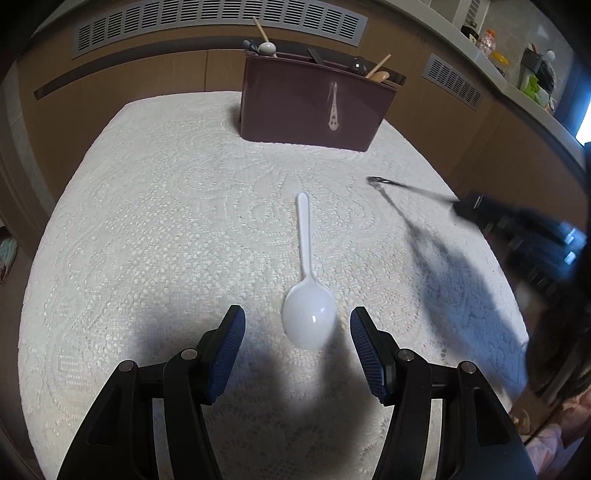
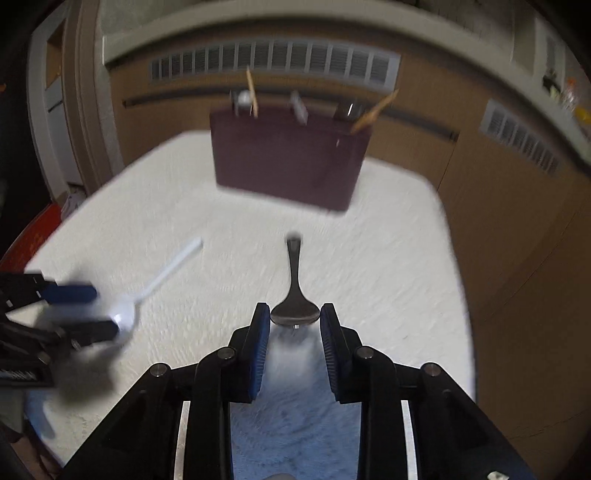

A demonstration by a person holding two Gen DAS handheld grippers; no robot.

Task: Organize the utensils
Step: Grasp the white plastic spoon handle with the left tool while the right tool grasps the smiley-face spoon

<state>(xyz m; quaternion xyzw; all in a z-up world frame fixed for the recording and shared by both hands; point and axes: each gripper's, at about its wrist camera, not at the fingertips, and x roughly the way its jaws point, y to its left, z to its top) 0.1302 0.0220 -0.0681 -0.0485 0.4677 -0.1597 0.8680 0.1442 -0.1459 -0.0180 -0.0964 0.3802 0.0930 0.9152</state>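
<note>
A white plastic spoon point(image 1: 308, 295) lies on the white lace tablecloth point(image 1: 166, 221), its bowl between the open pads of my left gripper point(image 1: 297, 321); the pads are apart from it. My right gripper point(image 2: 294, 314) is shut on the bowl of a dark metal spoon point(image 2: 294, 284), handle pointing away, lifted above the cloth. That spoon shows blurred at the right of the left wrist view point(image 1: 406, 188). A dark brown utensil holder point(image 1: 314, 103) stands at the table's far side with several utensils in it. It also shows in the right wrist view point(image 2: 288, 158).
Wooden panelling with vent grilles point(image 1: 221, 22) runs behind the table. A counter with bottles and clutter point(image 1: 517, 62) is at the far right. The table edge drops off at left and right. The left gripper point(image 2: 74, 306) appears blurred at the left of the right wrist view.
</note>
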